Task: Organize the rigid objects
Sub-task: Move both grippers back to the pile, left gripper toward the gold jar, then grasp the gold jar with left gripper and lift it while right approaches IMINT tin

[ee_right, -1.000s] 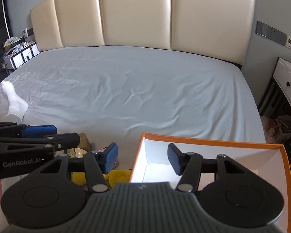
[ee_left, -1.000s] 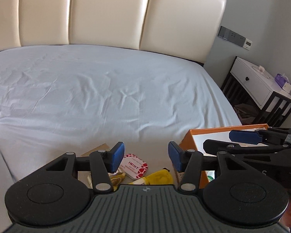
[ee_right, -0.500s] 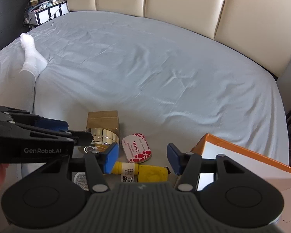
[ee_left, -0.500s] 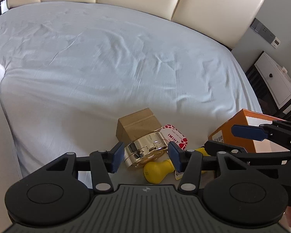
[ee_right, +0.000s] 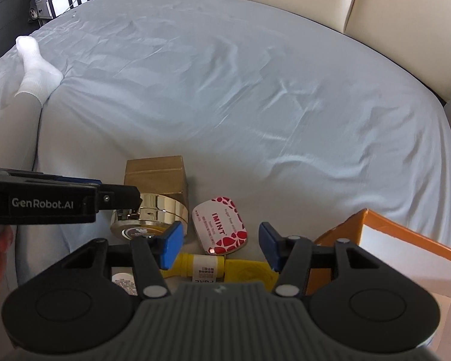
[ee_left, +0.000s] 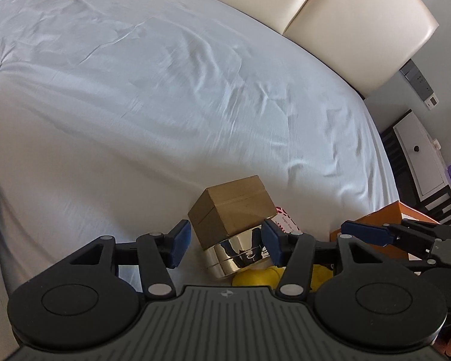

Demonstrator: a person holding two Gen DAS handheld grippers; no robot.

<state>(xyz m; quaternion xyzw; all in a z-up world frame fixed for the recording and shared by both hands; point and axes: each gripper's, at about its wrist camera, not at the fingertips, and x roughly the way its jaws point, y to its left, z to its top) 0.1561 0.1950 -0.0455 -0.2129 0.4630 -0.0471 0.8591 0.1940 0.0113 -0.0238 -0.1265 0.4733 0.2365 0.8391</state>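
Observation:
A gold round tin (ee_left: 237, 255) (ee_right: 153, 215) lies on the bed against a brown cardboard box (ee_left: 233, 209) (ee_right: 156, 177). Beside them lie a white and red IMINT tin (ee_right: 221, 230) and a yellow tube (ee_right: 216, 267). My left gripper (ee_left: 224, 245) is open, its fingers on either side of the gold tin, apart from it. My right gripper (ee_right: 219, 242) is open above the IMINT tin and the yellow tube. An orange box with a white inside (ee_right: 406, 249) (ee_left: 388, 219) stands to the right.
The grey bed sheet (ee_right: 240, 90) stretches back to a cream headboard (ee_left: 345, 15). A white sock on a leg (ee_right: 36, 69) lies at the left. A white nightstand (ee_left: 421, 156) stands right of the bed. A small white jar (ee_right: 123, 281) sits under my right gripper.
Both grippers have tilted down and moved forward over the objects. The left gripper's fingers now straddle the gold tin. The orange box has slid to the right in both views.

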